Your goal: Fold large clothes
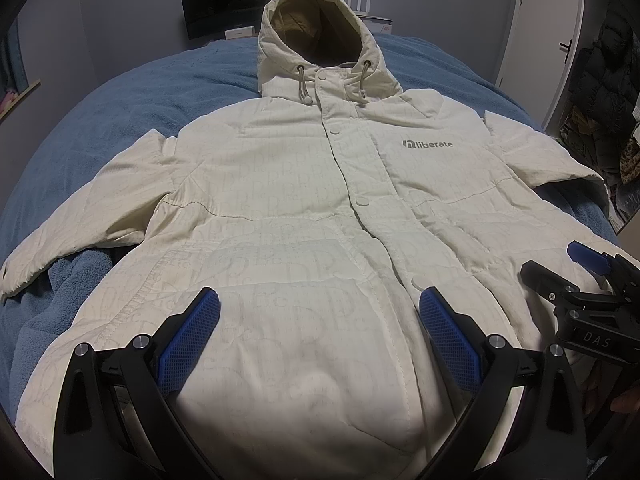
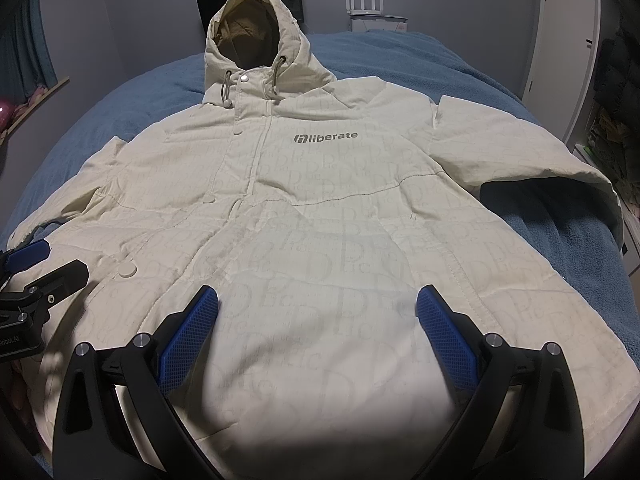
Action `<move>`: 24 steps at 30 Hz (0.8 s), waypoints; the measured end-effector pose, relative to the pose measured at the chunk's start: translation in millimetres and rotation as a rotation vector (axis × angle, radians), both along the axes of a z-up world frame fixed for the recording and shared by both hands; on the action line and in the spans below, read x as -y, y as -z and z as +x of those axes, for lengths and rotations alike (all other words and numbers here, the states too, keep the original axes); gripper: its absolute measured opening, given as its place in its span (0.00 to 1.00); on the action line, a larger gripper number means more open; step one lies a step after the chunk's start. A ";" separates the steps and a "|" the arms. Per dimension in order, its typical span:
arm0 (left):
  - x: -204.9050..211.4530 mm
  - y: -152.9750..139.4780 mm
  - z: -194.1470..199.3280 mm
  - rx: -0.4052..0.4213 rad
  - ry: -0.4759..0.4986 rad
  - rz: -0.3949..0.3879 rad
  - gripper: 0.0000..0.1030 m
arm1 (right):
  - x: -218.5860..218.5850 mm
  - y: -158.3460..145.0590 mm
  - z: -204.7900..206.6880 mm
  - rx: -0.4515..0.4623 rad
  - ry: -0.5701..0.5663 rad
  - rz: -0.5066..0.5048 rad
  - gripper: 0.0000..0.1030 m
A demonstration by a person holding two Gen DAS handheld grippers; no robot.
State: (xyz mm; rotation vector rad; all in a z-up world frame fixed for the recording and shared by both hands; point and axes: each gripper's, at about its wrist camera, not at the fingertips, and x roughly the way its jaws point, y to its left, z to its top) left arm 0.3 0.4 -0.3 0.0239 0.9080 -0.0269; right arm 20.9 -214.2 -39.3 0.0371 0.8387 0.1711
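Item under handling: one cream hooded jacket [image 1: 304,200], laid flat and face up on a bed covered with a blue blanket [image 1: 168,80]. Front placket is snapped shut. The hood [image 1: 316,36] lies at the far end, open side up, showing a tan lining; two drawcords hang from its collar. A grey "liberate" logo [image 1: 428,144] sits on the chest panel. A faint letter pattern covers the fabric. Both sleeves are spread outward: one sleeve [image 1: 80,216] runs to the left edge of the bed in the left wrist view, the other sleeve [image 2: 520,152] bends at the right in the right wrist view. The hem lies nearest the cameras.

Left tongs [image 1: 319,304]: spread wide, blue pads apart, nothing between them. They sit above the lower front of the jacket, close to the placket; whether the tips touch the fabric cannot be told.

Right tongs [image 2: 317,304]: likewise spread wide and empty, above the lower front panel on the logo side. Contact with the cloth cannot be told.

Cross-check: the right tongs appear at the right margin of the left wrist view, and the left tongs at the left margin of the right wrist view, so the two stand side by side near the hem.

Surroundings: a dark monitor [image 1: 236,4] stands behind the hood against the wall; a white router [image 2: 366,4] with upright antennas sits beside it. A white door [image 1: 540,40] is at the right, with dark clothing [image 1: 604,80] hanging next to it.
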 end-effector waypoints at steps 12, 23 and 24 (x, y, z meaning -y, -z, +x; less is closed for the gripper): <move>0.0 0.0 0.1 -0.001 0.000 -0.001 0.94 | -0.3 0.4 -1.2 -0.006 0.000 0.000 0.93; 0.7 -2.6 -3.4 0.008 -0.009 -0.002 0.94 | 6.9 -11.1 -4.2 0.009 0.040 0.018 0.93; -0.7 -3.5 -5.7 0.009 -0.009 -0.007 0.94 | 8.6 -14.6 -4.0 0.011 0.056 0.020 0.93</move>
